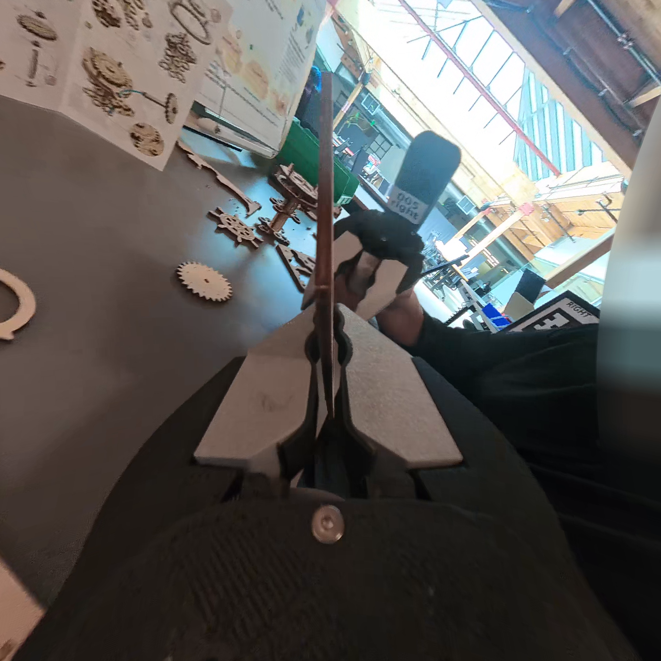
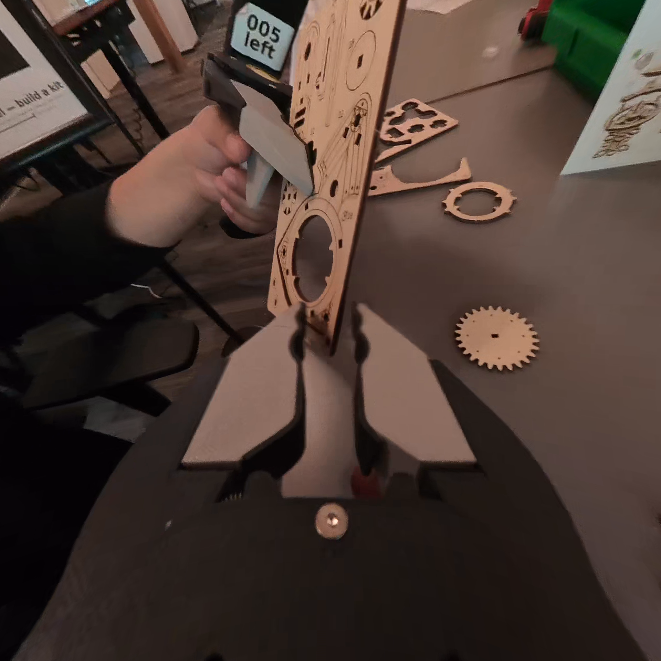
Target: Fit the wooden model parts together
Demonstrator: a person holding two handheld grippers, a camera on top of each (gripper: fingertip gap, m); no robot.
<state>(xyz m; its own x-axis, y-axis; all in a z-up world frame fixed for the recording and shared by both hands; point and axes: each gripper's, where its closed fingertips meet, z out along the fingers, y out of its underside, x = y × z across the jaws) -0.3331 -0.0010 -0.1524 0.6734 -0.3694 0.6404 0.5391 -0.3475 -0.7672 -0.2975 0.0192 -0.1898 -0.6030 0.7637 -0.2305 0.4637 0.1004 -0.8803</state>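
Observation:
A laser-cut wooden parts sheet (image 2: 332, 153) stands upright above the grey table (image 2: 500, 429). In the left wrist view it shows edge-on (image 1: 326, 179). My left gripper (image 1: 326, 322) is shut on the sheet's edge; it also shows in the right wrist view (image 2: 307, 168), held by a hand. My right gripper (image 2: 329, 313) is open, its fingers on either side of the sheet's lower corner, below a large round cut-out. It also shows in the left wrist view (image 1: 339, 286), straddling the sheet.
A loose wooden gear (image 2: 497, 338) (image 1: 204, 280) lies on the table, with a toothed ring (image 2: 479, 202), a spent sheet frame (image 2: 415, 125), a wheel-shaped part (image 1: 238, 229) and a part-built model (image 1: 293, 193). Instruction sheets (image 1: 107, 71) and a green bin (image 2: 590, 43) stand behind. The gap from one gripper's tips to the other's is roughly 6 cm.

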